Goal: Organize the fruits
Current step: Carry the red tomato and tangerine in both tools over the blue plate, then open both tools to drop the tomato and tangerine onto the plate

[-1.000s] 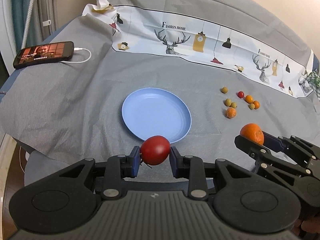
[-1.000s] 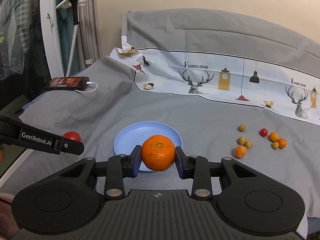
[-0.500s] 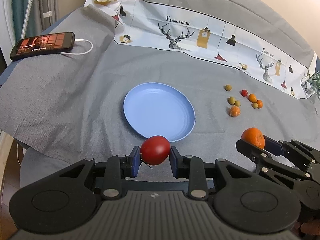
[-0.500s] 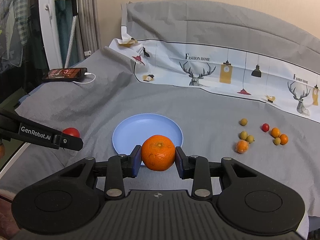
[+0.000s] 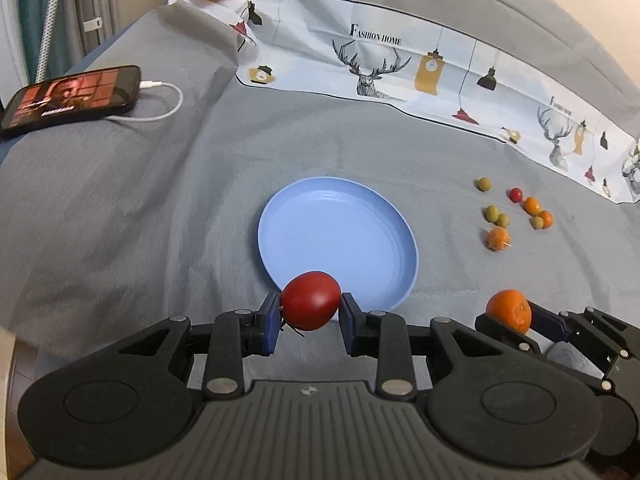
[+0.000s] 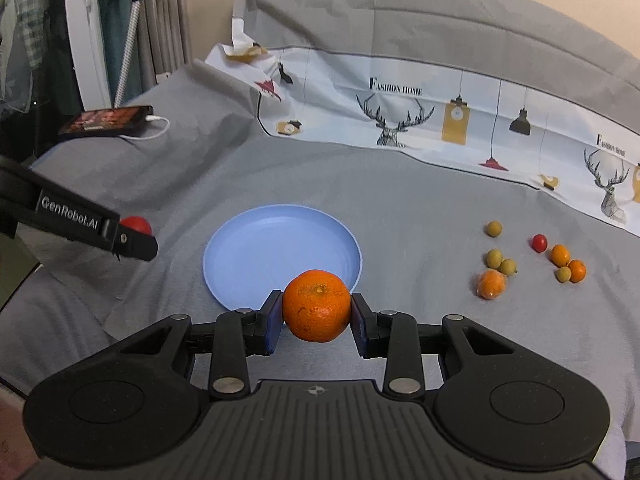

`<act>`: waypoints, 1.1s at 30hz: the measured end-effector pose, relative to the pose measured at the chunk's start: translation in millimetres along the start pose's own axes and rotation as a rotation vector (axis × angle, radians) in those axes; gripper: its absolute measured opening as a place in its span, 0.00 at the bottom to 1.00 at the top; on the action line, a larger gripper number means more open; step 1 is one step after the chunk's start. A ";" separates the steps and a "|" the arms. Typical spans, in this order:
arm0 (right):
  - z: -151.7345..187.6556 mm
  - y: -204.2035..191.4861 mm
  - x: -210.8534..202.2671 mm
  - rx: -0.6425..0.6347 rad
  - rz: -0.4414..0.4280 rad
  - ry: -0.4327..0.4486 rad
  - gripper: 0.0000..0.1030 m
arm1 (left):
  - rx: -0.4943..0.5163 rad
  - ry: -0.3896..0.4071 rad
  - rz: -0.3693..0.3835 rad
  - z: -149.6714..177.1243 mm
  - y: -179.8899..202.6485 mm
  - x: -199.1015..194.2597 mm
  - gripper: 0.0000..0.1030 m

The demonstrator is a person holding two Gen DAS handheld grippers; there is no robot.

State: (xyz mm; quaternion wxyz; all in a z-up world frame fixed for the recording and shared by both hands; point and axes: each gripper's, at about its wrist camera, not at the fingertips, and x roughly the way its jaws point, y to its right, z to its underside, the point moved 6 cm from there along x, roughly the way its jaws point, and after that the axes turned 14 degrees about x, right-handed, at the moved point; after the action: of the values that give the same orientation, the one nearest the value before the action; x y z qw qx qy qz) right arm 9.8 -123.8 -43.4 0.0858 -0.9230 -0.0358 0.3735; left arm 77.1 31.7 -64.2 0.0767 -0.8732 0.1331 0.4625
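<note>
My left gripper (image 5: 309,318) is shut on a red tomato (image 5: 311,300) and holds it above the near rim of the empty blue plate (image 5: 336,224). My right gripper (image 6: 316,320) is shut on an orange mandarin (image 6: 317,305), also just short of the plate's (image 6: 280,248) near rim. In the left wrist view the mandarin (image 5: 509,310) shows at the right; in the right wrist view the tomato (image 6: 137,224) shows at the left. Several small fruits lie on the grey cloth right of the plate: green ones (image 6: 494,258), orange ones (image 6: 560,255) and a red cherry tomato (image 6: 539,242).
A phone (image 5: 70,98) with a white cable lies at the far left on the grey cloth. A printed white cloth (image 5: 400,60) runs along the back. A small wrapped orange fruit (image 6: 490,284) lies nearest the plate on the right.
Both grippers have moved forward toward the plate with their fruit still held. The plate and small fruits have not moved.
</note>
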 end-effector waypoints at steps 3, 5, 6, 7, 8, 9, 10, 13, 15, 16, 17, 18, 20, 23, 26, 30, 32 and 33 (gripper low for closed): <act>-3.9 2.9 20.0 0.008 0.008 -0.022 0.36 | 0.005 -0.027 -0.003 -11.9 -1.5 20.5 0.33; -6.9 4.4 33.5 0.014 0.008 -0.038 0.36 | 0.007 -0.045 -0.005 -19.7 -2.6 35.7 0.33; -8.7 4.9 39.9 0.015 0.008 -0.045 0.36 | 0.008 -0.052 -0.004 -23.0 -3.0 42.9 0.33; -10.2 5.4 46.3 0.017 0.008 -0.053 0.36 | 0.011 -0.061 -0.004 -27.0 -3.2 50.8 0.33; -11.7 5.9 53.0 0.018 0.006 -0.060 0.36 | 0.013 -0.072 -0.005 -30.6 -4.1 59.7 0.33; -12.8 5.9 59.8 0.018 0.005 -0.068 0.36 | 0.015 -0.081 -0.006 -33.5 -4.5 67.8 0.33; -13.6 6.4 66.4 0.018 0.006 -0.075 0.36 | 0.016 -0.091 -0.007 -36.5 -5.0 76.1 0.33; -15.5 7.5 88.1 0.025 0.004 -0.107 0.36 | 0.021 -0.117 -0.008 -43.4 -6.4 98.8 0.33; -15.3 6.6 104.1 0.029 0.001 -0.136 0.36 | 0.021 -0.136 -0.008 -45.6 -7.9 112.4 0.33; -15.0 6.4 109.9 0.029 -0.003 -0.147 0.36 | 0.021 -0.146 -0.006 -46.3 -8.8 118.9 0.33; -14.1 5.5 117.1 0.026 -0.006 -0.160 0.36 | 0.023 -0.156 -0.004 -47.1 -9.8 125.6 0.33; -13.0 4.4 122.3 0.022 -0.008 -0.170 0.36 | 0.024 -0.165 -0.006 -47.3 -10.4 131.0 0.33; -11.1 1.5 133.4 0.008 -0.008 -0.189 0.36 | 0.029 -0.183 -0.007 -48.6 -11.4 143.0 0.33; -10.2 -1.6 149.9 -0.015 -0.003 -0.212 0.36 | 0.037 -0.207 -0.009 -50.3 -13.2 156.8 0.33; -15.0 -4.0 162.3 -0.018 0.002 -0.223 0.37 | 0.046 -0.198 -0.009 -56.7 -15.7 158.9 0.58; -29.1 -4.2 154.3 -0.029 0.010 -0.160 0.66 | 0.040 -0.106 -0.049 -64.1 -21.7 133.1 1.00; -32.9 -2.9 141.5 -0.046 0.027 -0.118 0.81 | 0.049 -0.110 -0.048 -60.2 -22.5 120.2 1.00; -33.0 -1.7 133.0 -0.055 0.028 -0.107 0.82 | 0.035 -0.116 -0.059 -54.9 -24.2 113.1 1.00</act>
State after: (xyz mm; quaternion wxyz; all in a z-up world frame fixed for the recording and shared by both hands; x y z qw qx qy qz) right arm 128.2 -109.1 -110.7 0.0532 -0.9041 -0.0378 0.4222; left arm 188.4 22.4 -126.8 0.1130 -0.8471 0.1108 0.5073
